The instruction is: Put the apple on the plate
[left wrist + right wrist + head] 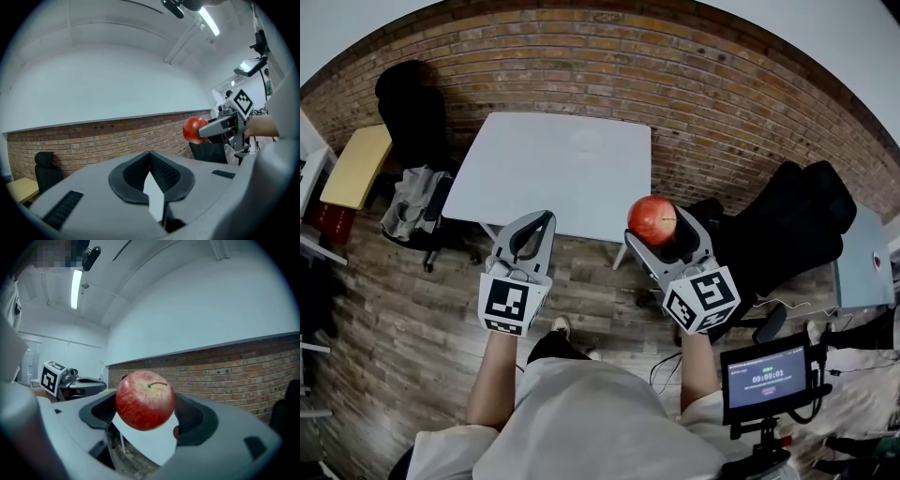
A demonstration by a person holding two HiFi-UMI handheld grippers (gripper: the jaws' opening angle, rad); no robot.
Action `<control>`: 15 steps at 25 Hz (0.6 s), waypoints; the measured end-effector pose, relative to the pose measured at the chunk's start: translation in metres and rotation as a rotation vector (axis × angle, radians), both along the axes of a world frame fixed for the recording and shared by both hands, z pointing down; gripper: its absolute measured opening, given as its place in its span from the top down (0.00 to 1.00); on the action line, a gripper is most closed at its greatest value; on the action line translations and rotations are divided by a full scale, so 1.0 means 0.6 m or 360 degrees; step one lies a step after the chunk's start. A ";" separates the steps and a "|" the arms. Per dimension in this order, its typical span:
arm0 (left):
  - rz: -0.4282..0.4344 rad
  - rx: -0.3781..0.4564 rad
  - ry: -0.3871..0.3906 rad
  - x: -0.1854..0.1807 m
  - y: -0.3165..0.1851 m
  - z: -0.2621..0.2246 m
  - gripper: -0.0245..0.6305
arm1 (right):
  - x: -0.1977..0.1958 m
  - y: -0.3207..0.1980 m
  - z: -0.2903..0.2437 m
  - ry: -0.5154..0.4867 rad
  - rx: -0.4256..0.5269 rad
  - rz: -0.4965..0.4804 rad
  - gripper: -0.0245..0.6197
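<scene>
Left gripper, right gripper: grey, black-padded fingers, marker cubes; white shirt.

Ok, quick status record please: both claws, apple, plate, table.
right claw: shut on the apple
left claw: shut, nothing in it
apple: red, stem showing, held in the air; in the head view it sits by the table's near right corner
table: white, ahead of both claws
plate: only a faint round outline on the table top, hard to confirm
task: apple not yet on the plate
</scene>
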State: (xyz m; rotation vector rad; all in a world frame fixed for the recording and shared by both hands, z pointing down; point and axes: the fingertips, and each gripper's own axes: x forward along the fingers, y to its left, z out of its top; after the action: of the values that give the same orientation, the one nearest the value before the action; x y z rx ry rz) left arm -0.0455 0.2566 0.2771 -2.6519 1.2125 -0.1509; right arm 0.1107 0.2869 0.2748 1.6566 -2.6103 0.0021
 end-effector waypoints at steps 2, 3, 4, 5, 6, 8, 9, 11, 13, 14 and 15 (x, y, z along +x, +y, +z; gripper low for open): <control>-0.0003 -0.0001 0.0001 0.003 0.003 0.005 0.96 | 0.005 0.002 0.004 -0.0001 -0.0002 0.0005 0.37; -0.0004 -0.0004 0.0004 0.005 0.000 0.008 0.96 | 0.008 -0.001 0.006 -0.0002 -0.0004 0.0010 0.37; -0.0005 -0.0009 0.0007 0.006 -0.008 0.011 0.96 | 0.010 -0.009 0.008 -0.0001 -0.0007 0.0015 0.37; -0.0006 -0.0017 0.0012 0.007 -0.022 0.014 0.96 | 0.012 -0.022 0.010 0.0002 -0.0012 0.0021 0.37; -0.0006 -0.0027 0.0019 0.008 -0.041 0.018 0.96 | 0.013 -0.039 0.012 0.0007 -0.0019 0.0028 0.37; 0.0002 -0.0047 0.0034 0.011 -0.080 0.024 0.96 | 0.016 -0.075 0.014 0.0019 -0.0030 0.0041 0.37; 0.0010 -0.0051 0.0039 0.014 -0.097 0.025 0.96 | 0.018 -0.091 0.014 0.0024 -0.0031 0.0048 0.37; 0.0034 -0.0044 0.0042 0.021 -0.131 0.023 0.96 | 0.021 -0.122 0.009 0.0034 -0.0027 0.0061 0.37; 0.0056 -0.0038 0.0049 0.025 -0.173 0.019 0.96 | 0.019 -0.161 0.006 0.0046 -0.0029 0.0068 0.37; 0.0065 -0.0041 0.0057 0.025 -0.200 0.017 0.96 | 0.017 -0.186 0.006 0.0053 -0.0035 0.0070 0.37; 0.0072 -0.0048 0.0067 0.023 -0.231 0.016 0.96 | 0.013 -0.215 0.007 0.0062 -0.0045 0.0073 0.37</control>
State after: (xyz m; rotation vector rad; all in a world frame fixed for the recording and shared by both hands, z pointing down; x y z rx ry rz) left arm -0.0316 0.1182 0.2869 -2.7189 1.1708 -0.1069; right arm 0.1188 0.1580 0.2788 1.6895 -2.5320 0.0083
